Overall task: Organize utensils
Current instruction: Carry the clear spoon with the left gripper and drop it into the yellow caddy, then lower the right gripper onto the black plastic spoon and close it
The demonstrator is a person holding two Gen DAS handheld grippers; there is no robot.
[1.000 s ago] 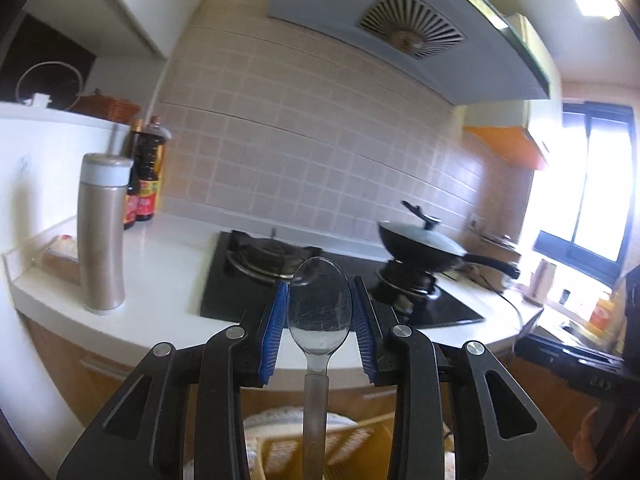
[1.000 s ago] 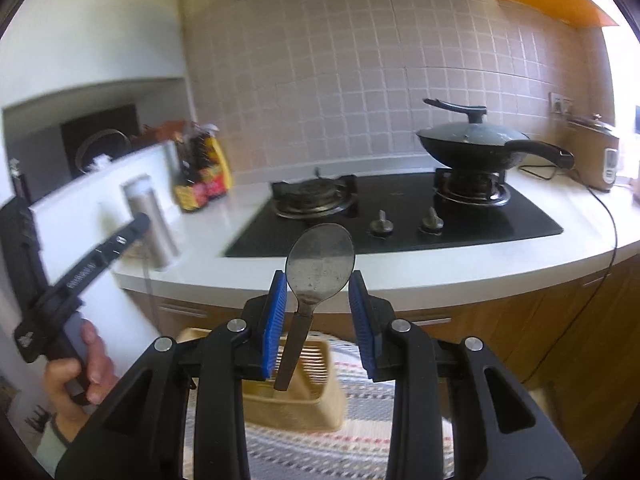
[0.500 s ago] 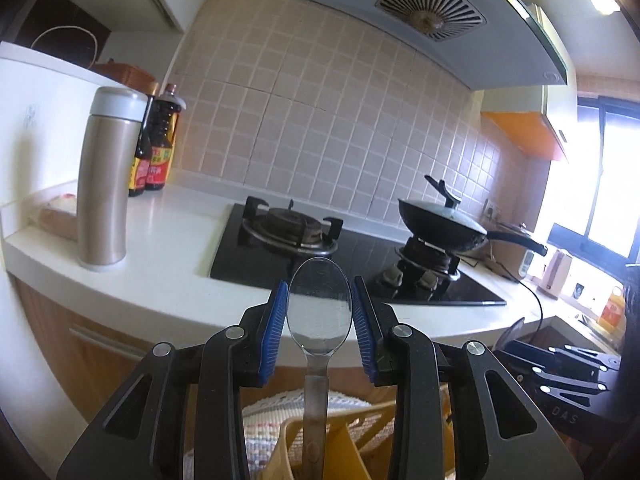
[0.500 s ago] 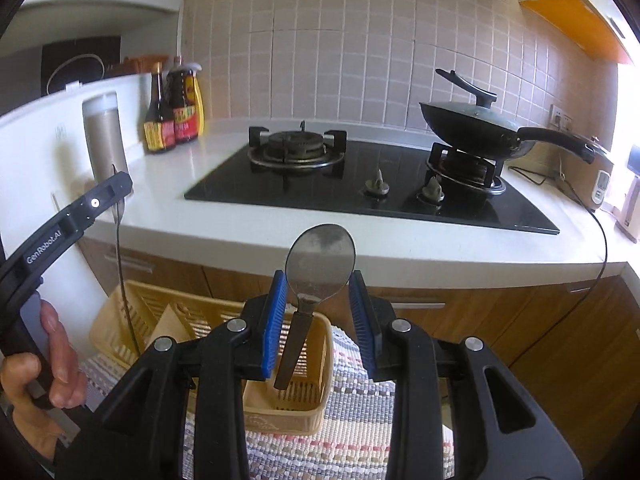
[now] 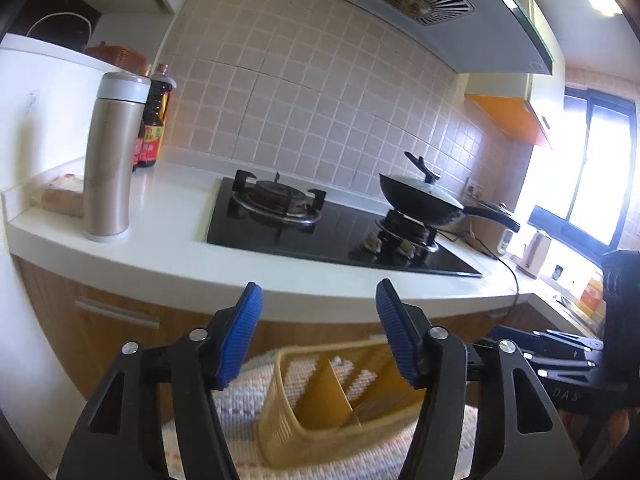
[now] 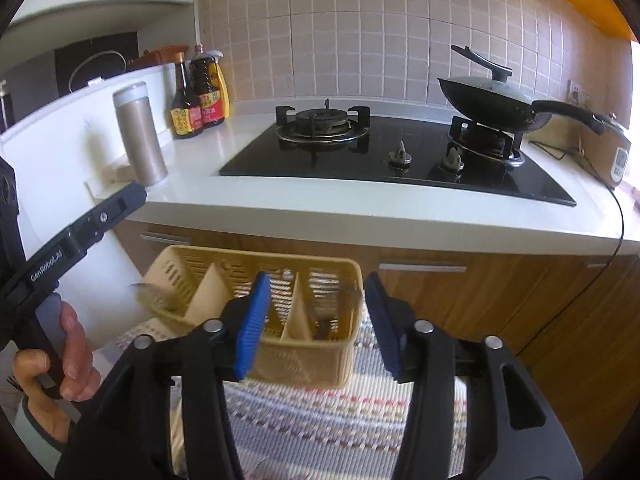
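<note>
A yellow slotted utensil basket [image 6: 256, 280] with dividers stands on a striped woven mat [image 6: 320, 420]; it also shows in the left wrist view [image 5: 320, 408]. My left gripper [image 5: 318, 332] is open and empty above the basket. My right gripper [image 6: 316, 320] is open and empty just in front of and above the basket. A blurred metal utensil [image 6: 140, 286] shows at the basket's left end, and dark utensil parts [image 6: 320, 330] lie inside its right compartment. The left gripper's body [image 6: 80, 232] is at the left in the right wrist view.
A white counter [image 6: 360, 208] holds a black gas hob [image 6: 400, 160], a lidded wok [image 6: 492, 100], a steel flask [image 5: 112, 160] and sauce bottles [image 6: 200, 96]. Wooden cabinet fronts [image 6: 520, 300] stand behind the basket. A rice cooker [image 6: 620, 156] sits at far right.
Both grippers opened and let go of their spoons, which are no longer between the jaws. Both views dropped lower toward the basket.
</note>
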